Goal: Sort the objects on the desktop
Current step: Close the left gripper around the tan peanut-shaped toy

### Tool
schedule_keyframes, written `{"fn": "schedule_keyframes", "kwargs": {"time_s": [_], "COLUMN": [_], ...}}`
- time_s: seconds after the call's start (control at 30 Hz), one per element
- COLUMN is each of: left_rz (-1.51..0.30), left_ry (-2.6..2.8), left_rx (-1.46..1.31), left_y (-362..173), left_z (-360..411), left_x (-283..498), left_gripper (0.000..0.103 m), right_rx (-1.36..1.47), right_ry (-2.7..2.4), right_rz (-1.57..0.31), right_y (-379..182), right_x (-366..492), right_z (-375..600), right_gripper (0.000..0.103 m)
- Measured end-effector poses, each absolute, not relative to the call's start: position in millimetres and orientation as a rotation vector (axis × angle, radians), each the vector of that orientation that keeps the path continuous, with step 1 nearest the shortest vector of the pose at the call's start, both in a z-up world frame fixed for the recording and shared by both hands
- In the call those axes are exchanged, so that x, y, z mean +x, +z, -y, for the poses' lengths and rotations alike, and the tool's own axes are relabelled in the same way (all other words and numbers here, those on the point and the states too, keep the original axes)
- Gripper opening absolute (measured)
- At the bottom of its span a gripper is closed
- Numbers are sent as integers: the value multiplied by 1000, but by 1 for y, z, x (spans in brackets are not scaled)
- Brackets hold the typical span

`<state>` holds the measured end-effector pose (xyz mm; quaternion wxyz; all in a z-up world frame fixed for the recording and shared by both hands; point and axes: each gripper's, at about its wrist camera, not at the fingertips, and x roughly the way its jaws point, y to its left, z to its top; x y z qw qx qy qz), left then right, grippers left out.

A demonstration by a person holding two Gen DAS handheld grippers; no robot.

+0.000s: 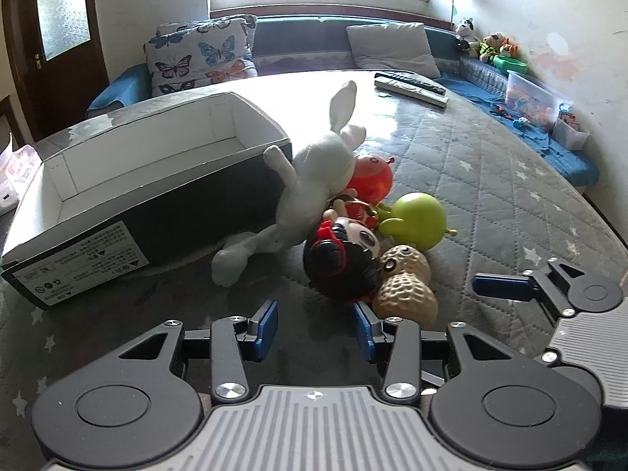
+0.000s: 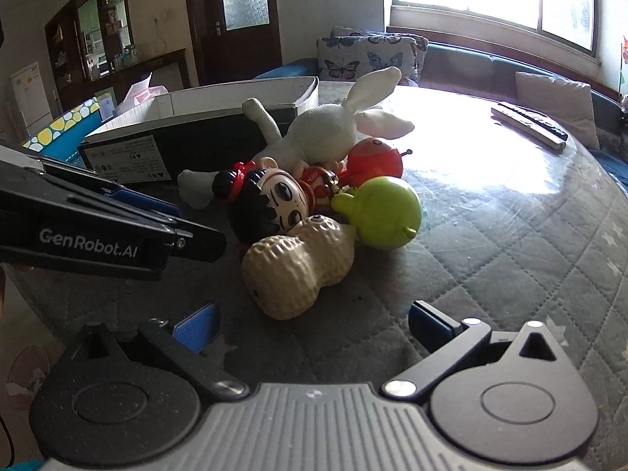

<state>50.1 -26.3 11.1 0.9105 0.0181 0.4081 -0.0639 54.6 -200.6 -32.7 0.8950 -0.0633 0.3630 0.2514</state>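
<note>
A pile of toys lies on the quilted table: a white plush rabbit (image 1: 314, 172) (image 2: 325, 133), a big-headed doll (image 1: 341, 255) (image 2: 271, 200), a tan peanut toy (image 1: 408, 286) (image 2: 298, 267), a green round toy (image 1: 416, 216) (image 2: 384, 212) and a red round toy (image 1: 371, 174) (image 2: 375, 159). An open, empty black shoebox (image 1: 129, 180) (image 2: 204, 117) stands left of the pile. My left gripper (image 1: 316, 327) is open just in front of the doll. My right gripper (image 2: 310, 325) is open in front of the peanut toy; it also shows in the left wrist view (image 1: 506, 288).
Two remote controls (image 1: 412, 86) (image 2: 530, 121) lie at the table's far side. A sofa with butterfly cushions (image 1: 196, 55) runs behind the table. A clear bin of small toys (image 1: 530, 98) sits on the blue bench at right. The left gripper's body (image 2: 98, 227) crosses the right wrist view.
</note>
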Motion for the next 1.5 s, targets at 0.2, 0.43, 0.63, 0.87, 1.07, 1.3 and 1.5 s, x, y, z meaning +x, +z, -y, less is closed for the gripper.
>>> {"fn": "schedule_keyframes", "kwargs": {"time_s": [0.2,0.43,0.63,0.87,1.07,1.3,1.5], "left_rz": [-850,-856,-859,-866,-866,-875,-895], "left_ry": [-148,-175,-205,-248,-288,-344,-362], "left_rx": [34,24,20,3,-11,-46,-29], "left_y": [9,8,8,13,16,20,16], "left_z": [29,31,37,44,50,56,66], "left_x": [52,54,56,59,59,63,72], "left_gripper": [44,44,43,43,43,43,41], "right_rx": [-120,-114,-107,-100,-89,-73,-49], "right_ry": [500,475,450,441,458,498,524], "right_rz": [-759,-760,-761,-760,-759,-754,-752], "right_y": [-35,-36,-36,-35,-34,-32,-31], "right_x": [58,63,65,66,64,62,62], "right_z": [202,206,213,220,222,221,221], "right_gripper": [103,102,102,99,94,84,73]}}
